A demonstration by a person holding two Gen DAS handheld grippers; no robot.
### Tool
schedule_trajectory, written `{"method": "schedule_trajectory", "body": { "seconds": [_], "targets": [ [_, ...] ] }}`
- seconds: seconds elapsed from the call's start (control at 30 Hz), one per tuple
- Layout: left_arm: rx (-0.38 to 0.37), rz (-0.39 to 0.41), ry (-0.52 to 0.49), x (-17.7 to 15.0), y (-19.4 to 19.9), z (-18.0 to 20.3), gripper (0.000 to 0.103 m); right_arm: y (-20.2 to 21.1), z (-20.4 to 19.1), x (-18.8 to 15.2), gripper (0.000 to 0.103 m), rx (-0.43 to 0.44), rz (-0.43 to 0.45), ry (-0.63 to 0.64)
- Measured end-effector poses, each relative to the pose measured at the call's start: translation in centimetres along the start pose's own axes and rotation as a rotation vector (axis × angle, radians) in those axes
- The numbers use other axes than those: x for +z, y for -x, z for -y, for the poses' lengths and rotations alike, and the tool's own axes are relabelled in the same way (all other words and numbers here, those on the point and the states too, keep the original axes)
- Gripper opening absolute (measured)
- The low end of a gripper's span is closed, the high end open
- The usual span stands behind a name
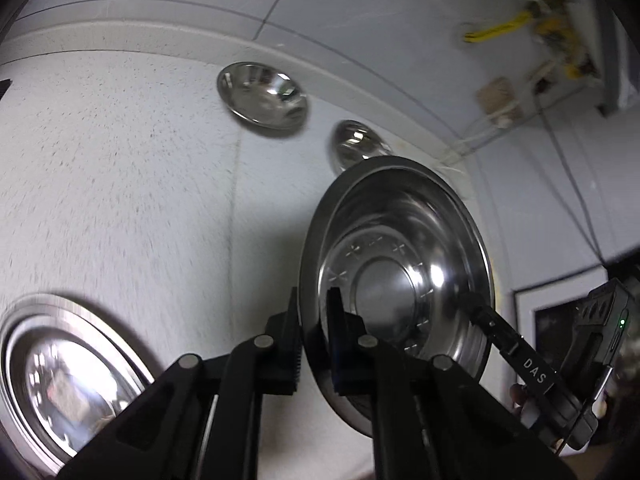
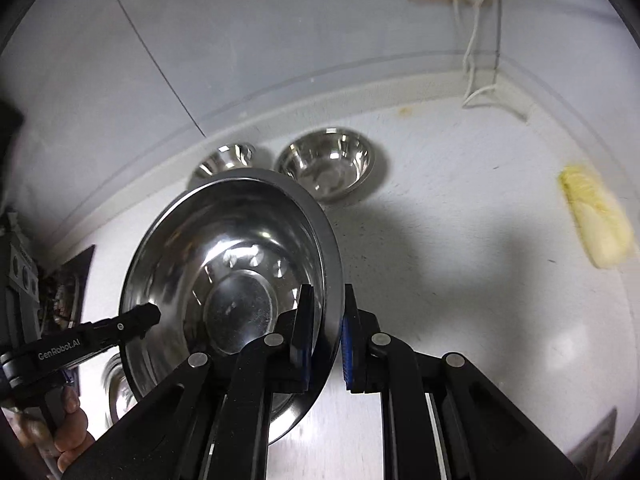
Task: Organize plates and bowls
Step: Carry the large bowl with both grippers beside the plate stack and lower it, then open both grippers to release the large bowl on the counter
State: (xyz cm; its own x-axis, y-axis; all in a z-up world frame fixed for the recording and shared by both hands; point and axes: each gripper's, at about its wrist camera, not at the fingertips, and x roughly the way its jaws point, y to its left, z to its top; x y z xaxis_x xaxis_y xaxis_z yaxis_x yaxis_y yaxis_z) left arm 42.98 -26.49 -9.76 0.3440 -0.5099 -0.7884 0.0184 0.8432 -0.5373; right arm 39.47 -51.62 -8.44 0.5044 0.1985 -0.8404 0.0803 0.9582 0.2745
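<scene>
A steel plate hangs in the air between both grippers, tilted on edge. My left gripper is shut on its near rim. My right gripper is shut on the opposite rim of the same plate. The right gripper's finger shows on the far rim in the left wrist view, and the left gripper's finger shows in the right wrist view. Two steel bowls stand at the back of the white counter, also seen in the right wrist view. Another steel plate lies at the lower left.
A yellow sponge-like block lies on the counter at the right. A wall socket with white cables is above the counter's back corner. The grey wall runs behind the bowls. A steel dish shows under the held plate.
</scene>
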Motion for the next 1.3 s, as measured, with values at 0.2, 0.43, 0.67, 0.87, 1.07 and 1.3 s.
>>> {"method": "schedule_trajectory", "body": {
  "seconds": [0.2,0.43,0.67,0.87,1.07,1.3],
  "targets": [
    [-0.036,-0.011,-0.041,-6.2,3.5,1.8,0.01,6.1,0.9,-4.6,0.011,-0.012,0.046,0.009],
    [0.034,-0.043,-0.085,-12.6,1.1,0.0,0.011,4.8,3.1,-11.4,0.011,-0.008,-0.037,-0.017],
    [0.106,-0.053,-0.072,-14.3,-2.2,-1.4,0.011,0.2,5.5,-13.5,0.011,0.001,-0.1,-0.043],
    [0.121,-0.08,-0.047,-14.9,-3.7,-2.1,0.013,-1.3,6.7,-13.9,0.011,0.022,-0.118,-0.042],
    [0.1,-0.032,-0.052,-14.5,-2.8,-2.4,0.038,-0.9,6.9,-14.1,0.011,0.015,-0.101,-0.039],
    [0.09,-0.007,-0.031,-13.3,-1.2,-3.4,0.043,0.6,7.0,-13.1,0.033,-0.018,-0.052,-0.044]
  ]
}}
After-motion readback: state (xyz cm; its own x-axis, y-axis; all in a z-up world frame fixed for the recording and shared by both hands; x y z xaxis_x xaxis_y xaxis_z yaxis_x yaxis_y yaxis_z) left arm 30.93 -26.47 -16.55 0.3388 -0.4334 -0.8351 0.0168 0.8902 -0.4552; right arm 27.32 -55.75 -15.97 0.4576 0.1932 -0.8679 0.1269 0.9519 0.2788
